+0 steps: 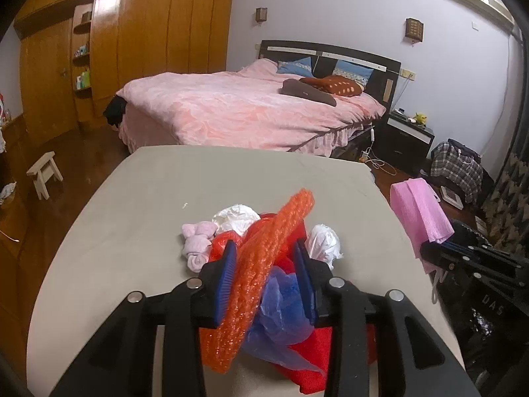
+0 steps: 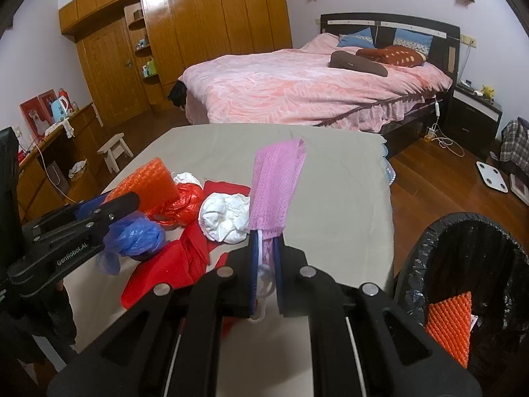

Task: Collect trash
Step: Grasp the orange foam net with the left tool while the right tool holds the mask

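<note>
Two tongs over beige table (image 1: 132,198) (bedroom): left (image 1: 264,274) parted around orange wrap (image 1: 264,258), right (image 2: 264,254) clamping pink cloth (image 2: 274,182).

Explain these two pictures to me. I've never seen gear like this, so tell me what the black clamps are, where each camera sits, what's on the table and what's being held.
The black clamps are hand-held two-finger grippers, one in each of a person's hands. Each carries a wide-angle camera looking along its fingers, so one picture is from the left gripper and the other from the right gripper.

On the grey table lies a trash pile: orange bubble wrap, a blue plastic bag, a red plastic bag, red cloth and white crumpled bags.

The left gripper's jaws straddle the bubble wrap; whether they press it is unclear. The right gripper is shut on a pink mesh cloth, lifted above the table. A black-lined trash bin stands at the table's right side.
</note>
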### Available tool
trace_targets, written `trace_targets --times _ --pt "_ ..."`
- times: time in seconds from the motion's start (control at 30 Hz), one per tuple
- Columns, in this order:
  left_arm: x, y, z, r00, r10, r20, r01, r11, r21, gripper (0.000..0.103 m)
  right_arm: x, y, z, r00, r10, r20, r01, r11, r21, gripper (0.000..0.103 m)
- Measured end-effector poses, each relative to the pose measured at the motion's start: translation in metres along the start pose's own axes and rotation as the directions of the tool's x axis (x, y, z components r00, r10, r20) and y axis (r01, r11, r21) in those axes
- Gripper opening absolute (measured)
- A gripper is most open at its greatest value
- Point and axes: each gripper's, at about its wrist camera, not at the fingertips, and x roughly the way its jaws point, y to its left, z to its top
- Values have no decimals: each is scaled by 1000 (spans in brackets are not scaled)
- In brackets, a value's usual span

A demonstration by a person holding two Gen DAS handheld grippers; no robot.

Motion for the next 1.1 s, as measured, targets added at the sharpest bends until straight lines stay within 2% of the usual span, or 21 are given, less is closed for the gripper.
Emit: trace_targets --times 0.13,0.17,0.23,0.4,0.53,0.8,1.1 --pt "-3 0 4 1000 -3 9 3 1000 -1 35 0 1 1 1000 1 1 -1 1000 -3 8" --pt "-2 -1 6 1000 5 3 -6 1000 12 32 0 1 1 1000 2 2 -2 1000 -3 8" --pt "0 -2 7 1000 -3 -6 3 1000 21 19 -2 3 1 1000 3 7 -3 1000 -5 8" --pt "-3 -5 16 1000 -16 4 16 1000 23 14 -4 4 4 1000 3 13 -3 1000 -8 8" --pt "-14 -7 26 999 -31 40 30 999 12 13 -7 4 8 1000 6 24 -6 1000 -8 8" --pt "-15 -9 26 998 -45 32 45 999 -7 11 -10 4 9 1000 5 22 -5 1000 -8 8" --pt "-43 -24 47 989 -75 130 73 997 15 10 -36 2 24 995 5 97 -4 1000 -6 8"
